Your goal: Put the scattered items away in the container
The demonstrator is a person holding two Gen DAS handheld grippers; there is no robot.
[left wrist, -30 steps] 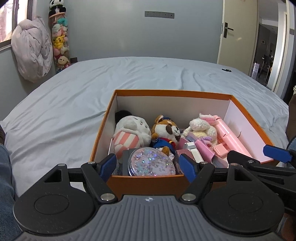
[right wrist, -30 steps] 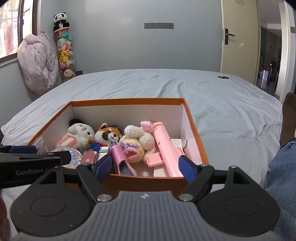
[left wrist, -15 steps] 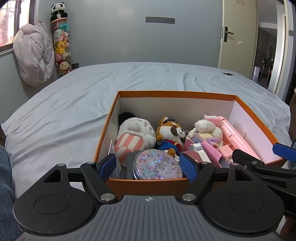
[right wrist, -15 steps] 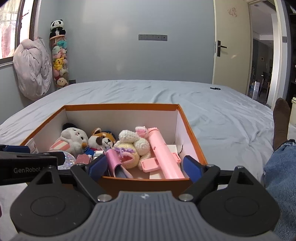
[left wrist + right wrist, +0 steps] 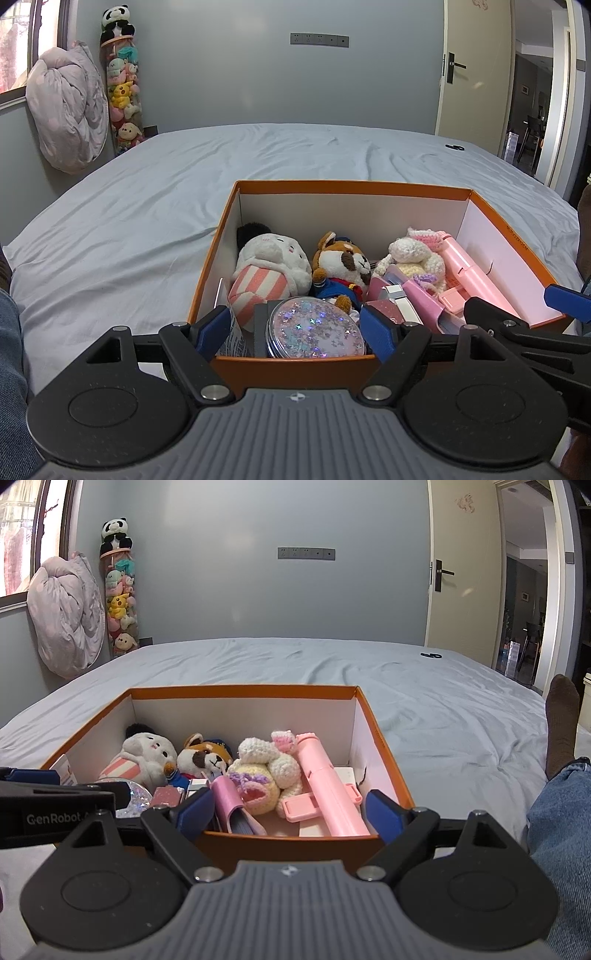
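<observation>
"GenRobot" in white on black body of left hand-held gripper [image 5: 195, 812]; box print unreadable.

My box [image 5: 295, 371] looks like matt orange card outside with smooth white paper lining its walls. The bedsheet [image 5: 147, 206] is soft, creased grey-blue cloth. The white plush [image 5: 273, 258] and fox plush [image 5: 341, 258] are fuzzy fabric; the bunny [image 5: 267, 760] is knobbly crochet yarn. The round case [image 5: 316, 330] is glossy clear plastic with glitter. The pink stick [image 5: 328, 790] is smooth satin plastic.
</observation>
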